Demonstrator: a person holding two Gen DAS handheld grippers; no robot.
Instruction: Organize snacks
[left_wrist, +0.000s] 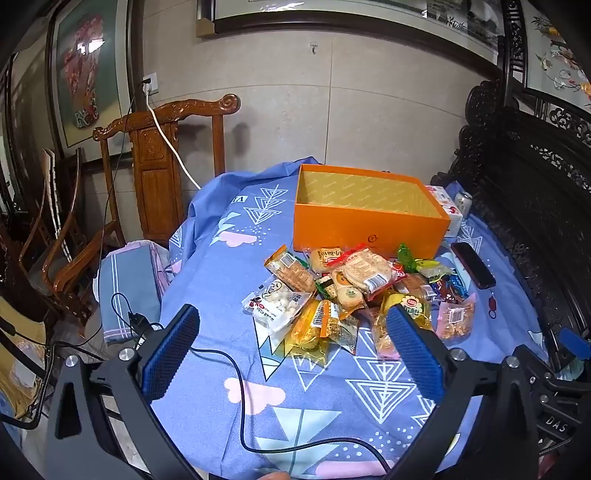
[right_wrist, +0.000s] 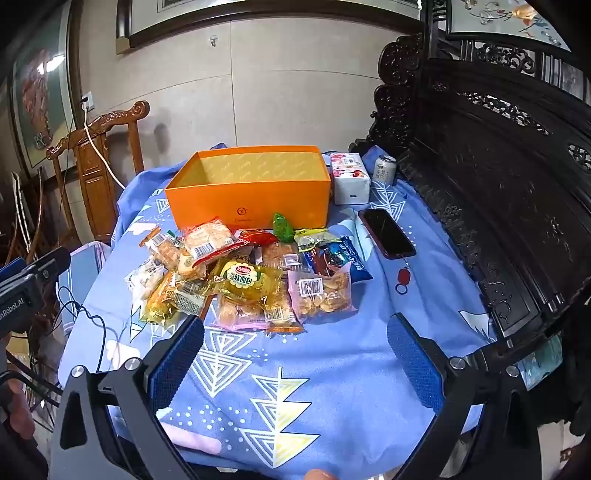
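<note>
Both grippers hovered over the blue patterned cloth (right_wrist: 332, 369), short of the pile; left gripper (left_wrist: 295, 354) jaws spread wide and holding nothing, right gripper (right_wrist: 295, 362) likewise wide apart and empty. Snack pile (right_wrist: 243, 273) lay heaped on the cloth directly in front of the open orange box (right_wrist: 251, 199), the farthest packets touching or nearly touching its front wall; box interior appeared empty from both views. Judged the packets light, crinkly, slippery film with air inside; contents such as the crackers in the pink-edged bag (right_wrist: 321, 295) and the white puffed pieces (left_wrist: 277, 304) probably brittle, so a gentle pinch on a sealed end or flat edge seemed wiser than squeezing the middle. Yellow soft-bread pack (right_wrist: 251, 284) sat on top of others, nearest the right gripper, likely squashy and forgiving; a fair first pick. Packets overlapped, so lifting one could drag or tip a neighbour. Around: dark phone (right_wrist: 386, 234) with a red tag on a cord lay just right of the pile, near the blue wrapper (right_wrist: 351, 262); tissue pack (right_wrist: 349, 179) and drink can (right_wrist: 384, 168) stood right of the box. A black cable (left_wrist: 240, 387) trailed across the cloth below the left gripper, a possible snag. Carved dark furniture (right_wrist: 498, 184) crowded the right side, a wooden chair (left_wrist: 162, 166) stood behind left
</note>
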